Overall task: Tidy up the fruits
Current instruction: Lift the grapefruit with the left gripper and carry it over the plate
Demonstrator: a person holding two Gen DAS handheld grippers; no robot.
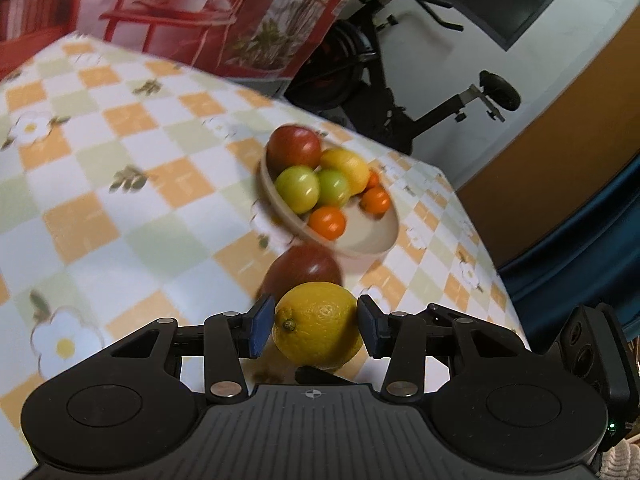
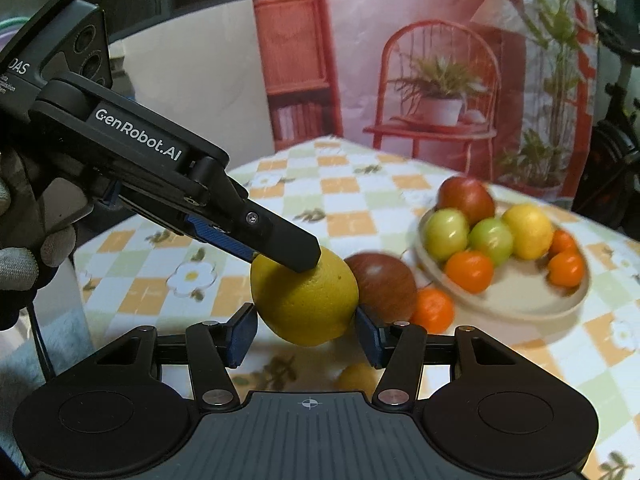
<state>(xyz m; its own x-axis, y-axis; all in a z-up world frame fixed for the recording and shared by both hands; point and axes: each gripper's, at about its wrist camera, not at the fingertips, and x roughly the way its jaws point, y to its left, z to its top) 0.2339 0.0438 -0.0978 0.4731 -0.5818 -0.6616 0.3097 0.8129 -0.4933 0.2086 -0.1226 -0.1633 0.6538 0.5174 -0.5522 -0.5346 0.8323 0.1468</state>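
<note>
A yellow lemon (image 1: 317, 326) sits between the blue pads of my left gripper (image 1: 316, 330), which is shut on it above the table. In the right wrist view the same lemon (image 2: 304, 304) is lifted, with the left gripper's finger (image 2: 280, 244) pressed on it. My right gripper (image 2: 306, 334) is open, its pads flanking the lemon without clearly touching it. Behind the lemon lies a dark red apple (image 2: 384, 286) with a mandarin (image 2: 434, 310) beside it. A beige bowl (image 2: 516, 300) holds a red apple, green apples, a lemon and mandarins; it also shows in the left wrist view (image 1: 360, 242).
The table wears a checked orange, green and white cloth (image 1: 120, 200). A small yellow fruit (image 2: 358, 376) lies on the cloth under the right gripper. A printed backdrop (image 2: 420, 60) hangs behind the table. An exercise bike (image 1: 400, 80) stands past the far edge.
</note>
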